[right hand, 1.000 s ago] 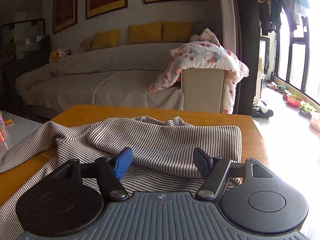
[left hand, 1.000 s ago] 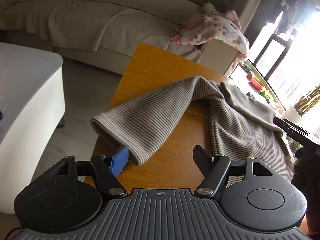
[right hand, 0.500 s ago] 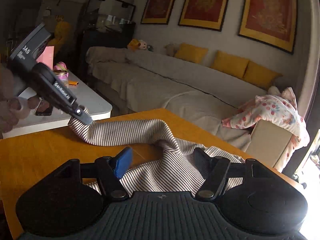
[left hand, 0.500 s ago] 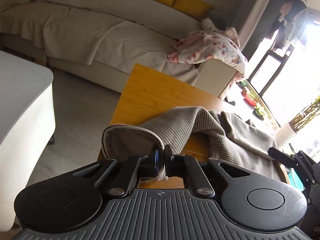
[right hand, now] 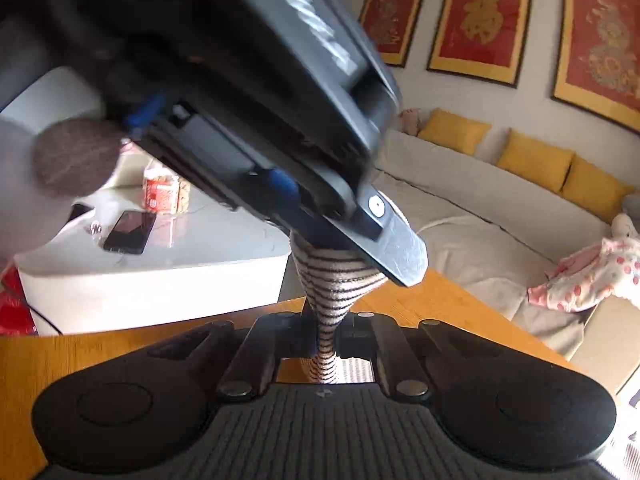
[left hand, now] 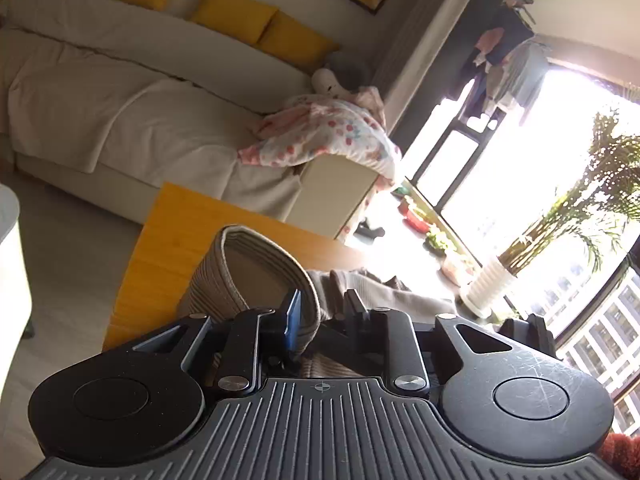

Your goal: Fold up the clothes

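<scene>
One striped garment over the wooden table — both tools on it. Right gripper is clamped on a narrow twist of the fabric, which rises toward twelve o'clock in its view into the left gripper. That one's jaws are opening, with the sleeve cuff between them, lying against the blue pad. Beyond, at eleven o'clock, sits a cream sofa — yellow cushions along its back.
</scene>
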